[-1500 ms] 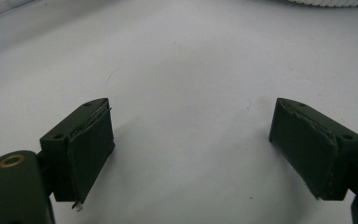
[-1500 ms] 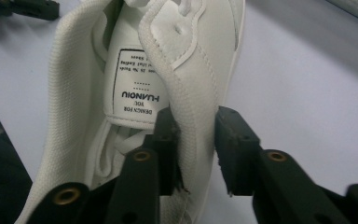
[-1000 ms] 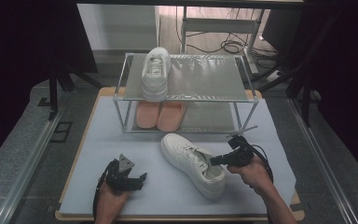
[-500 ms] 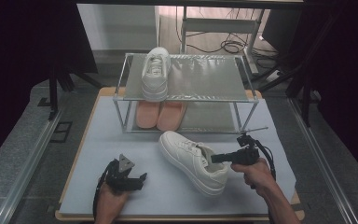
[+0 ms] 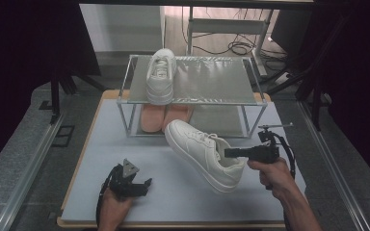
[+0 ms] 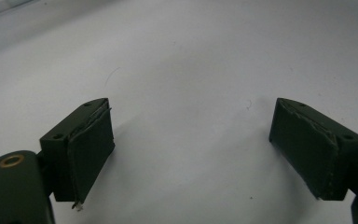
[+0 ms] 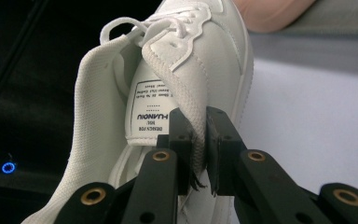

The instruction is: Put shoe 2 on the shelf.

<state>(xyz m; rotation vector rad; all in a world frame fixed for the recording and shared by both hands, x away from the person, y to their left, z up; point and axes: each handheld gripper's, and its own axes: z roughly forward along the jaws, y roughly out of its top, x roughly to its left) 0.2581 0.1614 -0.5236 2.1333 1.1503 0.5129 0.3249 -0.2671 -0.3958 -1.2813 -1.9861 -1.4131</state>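
Sneaker [image 5: 203, 155], white, hangs tilted over the mat [image 5: 183, 197] before the rack [image 5: 197, 82], its soft collar pinched by the right gripper [image 5: 229, 153]; probably light, floppy there. Left gripper [image 5: 142, 185] rests spread, empty

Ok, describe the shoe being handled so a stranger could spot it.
Start at the metal shoe rack. In front of it, the white sneaker is lifted and tilted, the right tongs pinching its collar. Its twin sits flat on the rack.

Bare worktop [image 5: 183, 192] lies open between the tongs; ahead, the rack [image 5: 250, 103] and the held shoe [image 5: 202, 154] block the way.
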